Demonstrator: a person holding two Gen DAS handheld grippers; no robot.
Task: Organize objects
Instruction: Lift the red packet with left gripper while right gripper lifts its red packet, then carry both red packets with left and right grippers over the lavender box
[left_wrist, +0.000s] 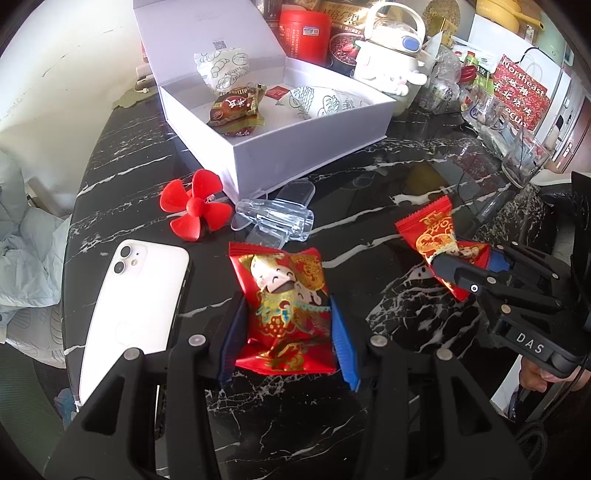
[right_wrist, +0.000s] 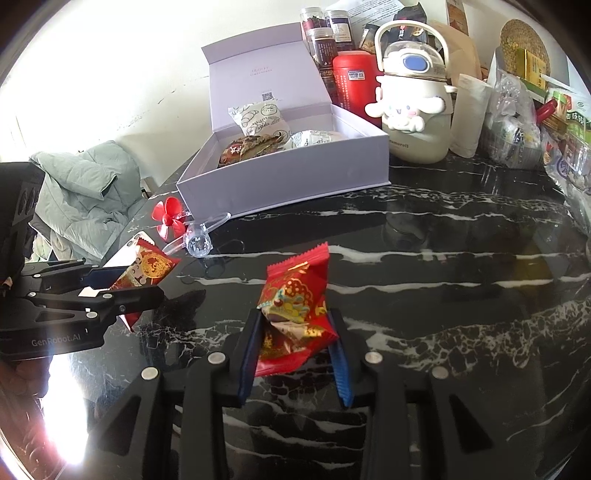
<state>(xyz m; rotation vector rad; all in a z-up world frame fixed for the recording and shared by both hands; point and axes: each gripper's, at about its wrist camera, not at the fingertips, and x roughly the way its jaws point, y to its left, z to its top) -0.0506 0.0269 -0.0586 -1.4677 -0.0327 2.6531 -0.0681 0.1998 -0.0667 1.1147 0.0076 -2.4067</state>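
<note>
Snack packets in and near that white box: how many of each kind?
Red packets, one pinched in each tool: 2
White packets with bread drawings, in the box: 2
Brown packet, in the box: 1
Total: 5

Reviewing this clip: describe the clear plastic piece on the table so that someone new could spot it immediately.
Start at the open white box on the black marble table. Just in front of its near corner, beside the red propeller, lies the clear plastic scoop. It is the only transparent item there; its neighbours are red or white.
</note>
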